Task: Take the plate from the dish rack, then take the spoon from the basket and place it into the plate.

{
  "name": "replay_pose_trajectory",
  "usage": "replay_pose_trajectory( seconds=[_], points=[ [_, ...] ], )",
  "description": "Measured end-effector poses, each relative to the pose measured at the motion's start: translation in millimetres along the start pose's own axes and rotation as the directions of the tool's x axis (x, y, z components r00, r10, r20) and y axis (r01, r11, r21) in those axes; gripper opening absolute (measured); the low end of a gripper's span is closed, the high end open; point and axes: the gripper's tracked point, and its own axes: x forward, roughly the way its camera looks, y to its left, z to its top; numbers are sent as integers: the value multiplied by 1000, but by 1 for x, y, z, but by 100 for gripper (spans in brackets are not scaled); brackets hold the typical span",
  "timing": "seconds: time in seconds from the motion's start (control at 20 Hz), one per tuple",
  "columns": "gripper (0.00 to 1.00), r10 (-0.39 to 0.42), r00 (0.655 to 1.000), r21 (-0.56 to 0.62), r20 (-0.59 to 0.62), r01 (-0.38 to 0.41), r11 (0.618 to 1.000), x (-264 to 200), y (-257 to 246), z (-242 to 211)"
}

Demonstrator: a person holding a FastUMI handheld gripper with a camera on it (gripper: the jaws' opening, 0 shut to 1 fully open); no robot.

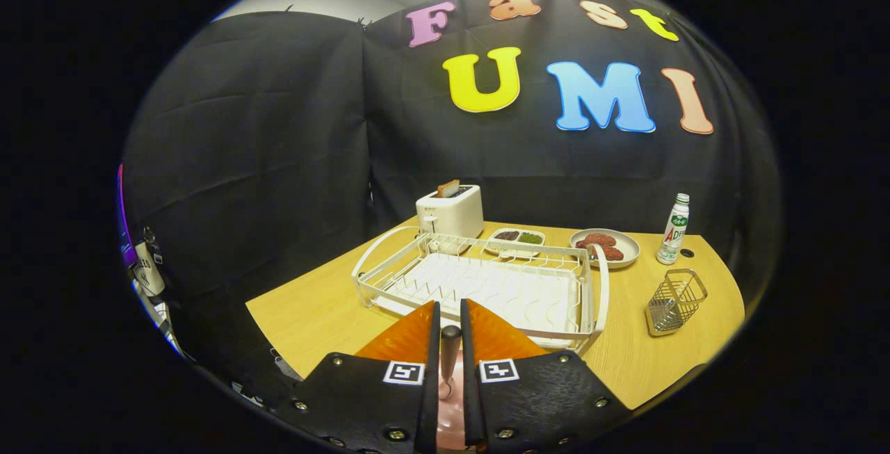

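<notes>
Spoon: nearest of all, its dark handle upright in the narrow gap between the fingers; looks light, stiff, slim and likely slippery, so the handle suits the hold
Fingers: nearly together, apparently clamped on the spoon handle; contact cannot be seen outright
Pink surface: just below the spoon, possibly the plate; I cannot tell
Dish rack: empty on the bench, just beyond the fingers
Basket: wire, empty, well right of the rack
Further off: toaster; bottle
</notes>
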Motion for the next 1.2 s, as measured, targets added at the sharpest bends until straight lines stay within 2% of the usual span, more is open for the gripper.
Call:
replay_pose_trajectory(
  seconds=[0.2,0.45,0.9,1.2],
  points=[
    [14,-22,999,19,50,21,1000,-8,-20,31],
    [14,-89,985,41,147,84,996,-28,-63,83],
    [14,-262,910,54,321,258,965,-81,-167,184],
    [14,-358,857,79,371,355,932,-111,-233,208]
  ],
)
